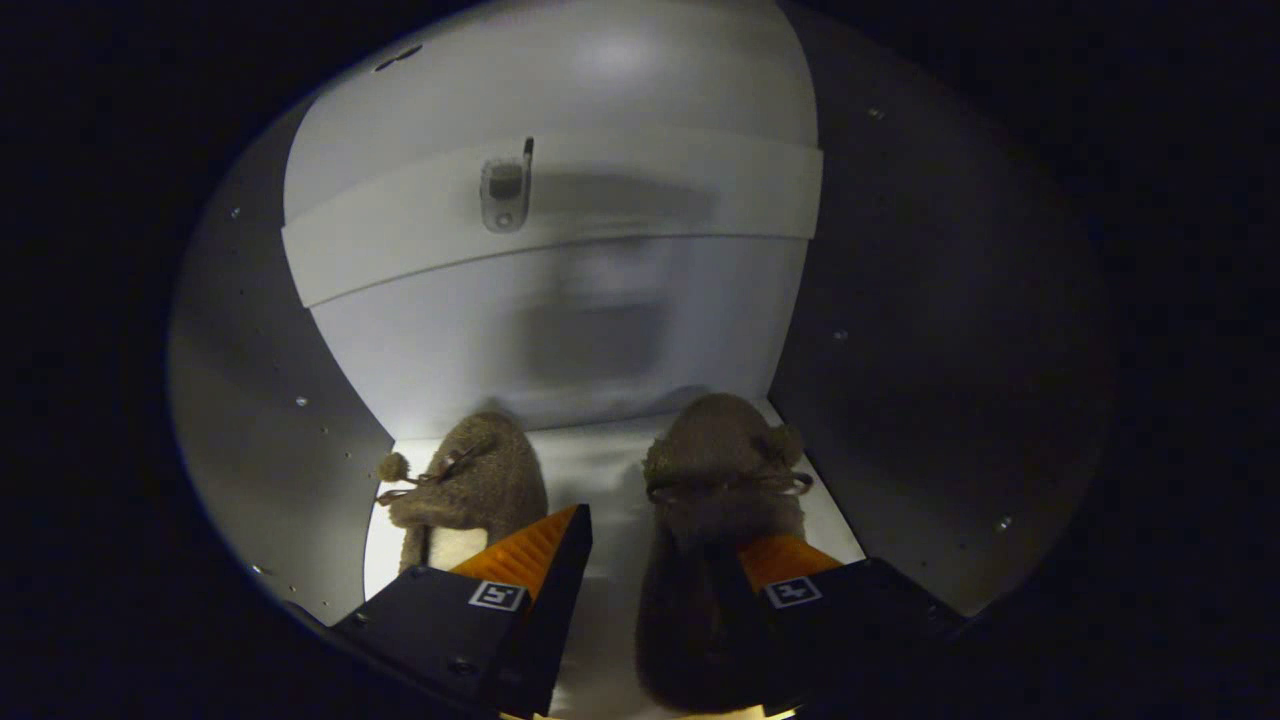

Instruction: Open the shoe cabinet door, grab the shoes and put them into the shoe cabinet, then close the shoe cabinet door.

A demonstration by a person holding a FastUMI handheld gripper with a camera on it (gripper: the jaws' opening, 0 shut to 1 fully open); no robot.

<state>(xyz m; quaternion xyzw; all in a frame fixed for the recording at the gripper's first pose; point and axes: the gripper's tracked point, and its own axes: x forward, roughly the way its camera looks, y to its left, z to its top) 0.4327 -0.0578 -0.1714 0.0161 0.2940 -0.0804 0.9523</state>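
My claw [655,560] is inside the cabinet [900,350], fingers spread wide and gripping nothing. The right slipper [725,470] lies between them on the shelf [600,470]; the left slipper [470,480] sits near the shelf's left edge.

Two fuzzy brown slippers lie side by side, toes toward the back, on the white floor of the open shoe cabinet [600,460]: left slipper [470,480] near the left wall, right slipper [715,500] near the right wall.
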